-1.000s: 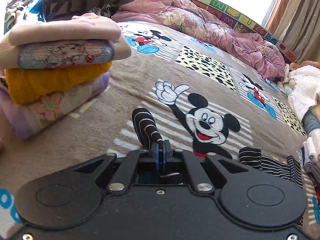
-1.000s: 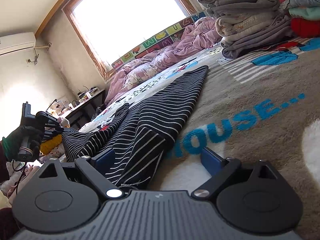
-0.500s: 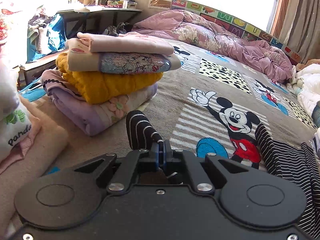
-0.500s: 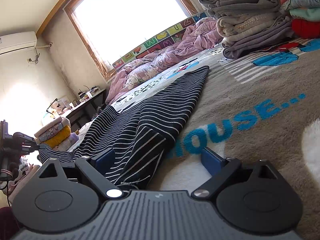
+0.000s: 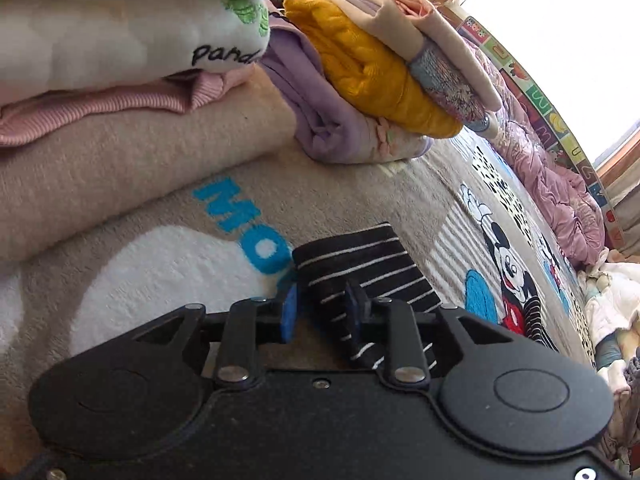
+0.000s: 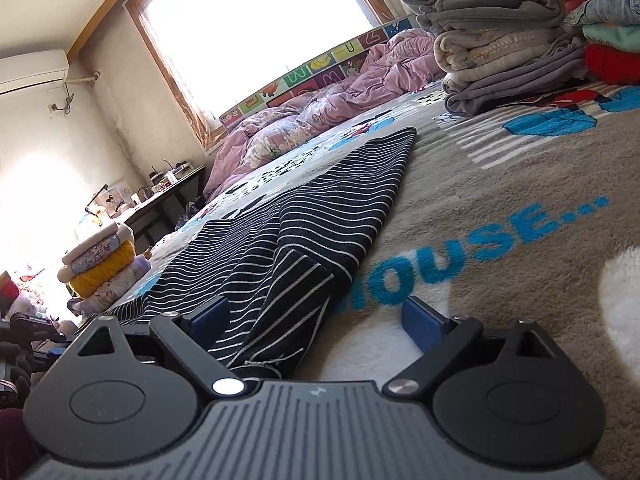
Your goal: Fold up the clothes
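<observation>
Released now, left gripper (image 5: pixel 320 312) parted astride striped garment (image 5: pixel 360 264) — right gripper (image 6: pixel 320 320) wide, cloth between.

Left claw (image 5: pixel 320 314) now parts its jaws, letting go of the striped sleeve (image 5: pixel 360 268), which drops flat on the blanket (image 5: pixel 360 196) close beside the folded stacks (image 5: pixel 120 60).

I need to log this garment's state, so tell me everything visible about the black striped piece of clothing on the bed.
The black knit garment with thin white stripes lies spread, wrinkled and partly overlapped on the grey Mickey Mouse blanket. It looks soft and stretchy. One end lies between the open left gripper fingers; a bunched end lies inside the open right gripper, against its left finger.
</observation>
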Demonstrator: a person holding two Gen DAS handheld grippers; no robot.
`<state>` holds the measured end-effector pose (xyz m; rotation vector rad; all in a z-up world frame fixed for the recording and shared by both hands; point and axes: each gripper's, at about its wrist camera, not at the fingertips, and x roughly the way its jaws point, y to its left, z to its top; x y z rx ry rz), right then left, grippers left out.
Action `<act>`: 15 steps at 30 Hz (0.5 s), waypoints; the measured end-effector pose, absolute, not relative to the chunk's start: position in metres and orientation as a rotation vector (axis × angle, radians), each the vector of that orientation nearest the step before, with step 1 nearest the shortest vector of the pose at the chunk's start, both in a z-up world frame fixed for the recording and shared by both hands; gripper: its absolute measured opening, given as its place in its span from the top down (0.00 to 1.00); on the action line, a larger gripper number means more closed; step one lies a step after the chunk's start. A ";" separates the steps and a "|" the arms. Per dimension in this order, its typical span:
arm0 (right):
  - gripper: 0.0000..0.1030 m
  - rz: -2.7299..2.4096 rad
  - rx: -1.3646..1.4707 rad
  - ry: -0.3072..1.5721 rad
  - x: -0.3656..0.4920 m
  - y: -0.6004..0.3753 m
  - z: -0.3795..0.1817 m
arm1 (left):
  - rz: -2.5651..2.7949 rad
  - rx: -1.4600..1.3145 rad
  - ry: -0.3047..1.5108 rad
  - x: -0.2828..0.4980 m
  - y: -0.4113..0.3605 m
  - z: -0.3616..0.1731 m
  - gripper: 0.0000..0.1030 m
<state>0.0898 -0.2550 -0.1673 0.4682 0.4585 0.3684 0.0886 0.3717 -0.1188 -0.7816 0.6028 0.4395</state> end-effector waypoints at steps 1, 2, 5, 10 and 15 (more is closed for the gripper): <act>0.14 0.339 0.423 0.424 0.082 -0.252 -0.156 | 0.440 -0.762 0.606 0.091 0.373 -0.117 0.76; 0.14 0.327 0.347 0.373 0.072 -0.246 -0.143 | 0.440 -0.730 0.614 0.095 0.373 -0.115 0.76; 0.14 0.395 0.183 0.292 0.053 -0.219 -0.116 | 0.438 -0.610 0.625 0.107 0.371 -0.104 0.76; 0.14 0.632 0.012 0.343 0.043 -0.150 -0.105 | 0.383 -0.456 0.644 0.134 0.361 -0.089 0.76; 0.15 0.787 -0.059 0.407 0.040 -0.091 -0.106 | 0.362 -0.298 0.702 0.166 0.347 -0.081 0.72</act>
